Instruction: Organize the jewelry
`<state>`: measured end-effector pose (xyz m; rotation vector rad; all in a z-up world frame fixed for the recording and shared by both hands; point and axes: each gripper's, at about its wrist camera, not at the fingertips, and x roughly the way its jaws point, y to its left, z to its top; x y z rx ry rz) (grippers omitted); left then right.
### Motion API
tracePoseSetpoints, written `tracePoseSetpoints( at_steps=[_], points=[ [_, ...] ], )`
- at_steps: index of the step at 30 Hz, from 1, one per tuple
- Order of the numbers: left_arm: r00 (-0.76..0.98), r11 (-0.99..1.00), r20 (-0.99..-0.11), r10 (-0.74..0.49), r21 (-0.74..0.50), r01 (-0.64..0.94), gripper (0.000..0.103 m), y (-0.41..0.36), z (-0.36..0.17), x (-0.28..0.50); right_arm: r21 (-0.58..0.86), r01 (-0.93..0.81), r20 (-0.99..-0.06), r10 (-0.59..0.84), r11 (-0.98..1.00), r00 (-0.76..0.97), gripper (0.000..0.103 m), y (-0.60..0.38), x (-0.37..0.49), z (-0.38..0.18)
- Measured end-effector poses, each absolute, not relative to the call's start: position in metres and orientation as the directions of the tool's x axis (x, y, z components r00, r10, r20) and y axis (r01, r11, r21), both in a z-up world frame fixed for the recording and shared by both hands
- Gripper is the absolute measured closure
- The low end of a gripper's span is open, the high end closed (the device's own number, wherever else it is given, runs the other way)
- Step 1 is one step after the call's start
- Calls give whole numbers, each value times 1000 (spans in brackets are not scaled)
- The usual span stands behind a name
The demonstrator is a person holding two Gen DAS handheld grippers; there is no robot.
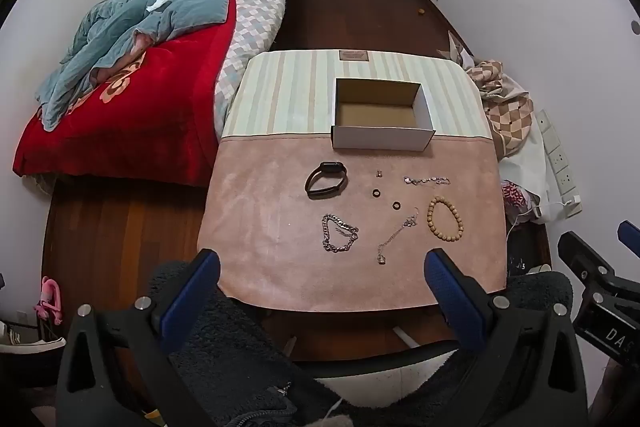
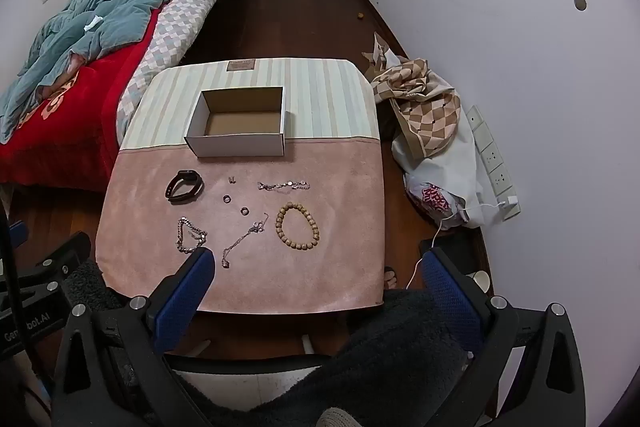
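On the worktop: a cloth is spread, pink at the near part [image 1: 280, 227] and striped in pale green at the far part.
Box: an open cardboard box [image 1: 382, 137] is placed on the far half of the worktop, across the line between stripes and pink; nothing is seen inside it.
Watch band: a black smart band [image 1: 326, 179] is laid on the pink part, near the box, to the left of the other small pieces.
Rings: two dark rings [image 1: 376, 193] [image 1: 396, 205] are seen close to each other, in the middle of the group; a tiny metal piece [image 1: 378, 173] lies just beyond them.
Silver bracelet: a thin silver chain bracelet [image 1: 426, 181] is stretched out to the right of the tiny piece.
Bead bracelet: a wooden bead bracelet [image 1: 445, 219] is laid as a ring at the right of the group.
Chunky chain: a thick silver link chain [image 1: 339, 233] is laid in a loop at the near left.
Necklace: a fine necklace [image 1: 396, 235] is stretched diagonally between the chunky chain and the bead bracelet.
Left gripper [image 1: 320, 265]: it is held above the near edge of the worktop, its blue fingers spread wide, nothing between them.
Right gripper [image 2: 318, 263]: it is spread wide also and holds nothing; its left finger is seen in front of the chunky chain.
Surroundings: a bed with a red cover [image 1: 140, 115] and a blue-grey blanket [image 1: 152, 7] is seen at the left, a pile of checked cloth [image 2: 424, 107] on the floor at the right.
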<state>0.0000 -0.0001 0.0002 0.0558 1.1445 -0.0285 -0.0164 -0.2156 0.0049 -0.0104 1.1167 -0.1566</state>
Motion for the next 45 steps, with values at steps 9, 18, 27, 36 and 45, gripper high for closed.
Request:
tracePoseSetpoints(
  at_steps=[9, 18, 27, 36, 45],
  points=[
    [422, 998, -906, 14, 37, 47, 0, 2, 11, 0, -87, 123, -893, -132, 989, 430, 0, -217, -16, 8],
    [427, 998, -904, 13, 38, 50, 0, -1, 10, -2, -83, 125, -891, -130, 989, 436, 0, -219, -18, 9],
    [431, 998, -902, 13, 38, 49, 0, -1, 10, -3, -85, 130, -890, -134, 988, 435, 0, -224, -20, 13],
    [434, 998, -901, 13, 38, 49, 0, -3, 9, -4, -88, 132, -888, -138, 987, 438, 0, -224, -20, 12],
    [437, 998, -899, 14, 39, 48, 0, -4, 9, -4, -89, 131, -887, -139, 987, 440, 0, -224, -20, 13]
  ],
)
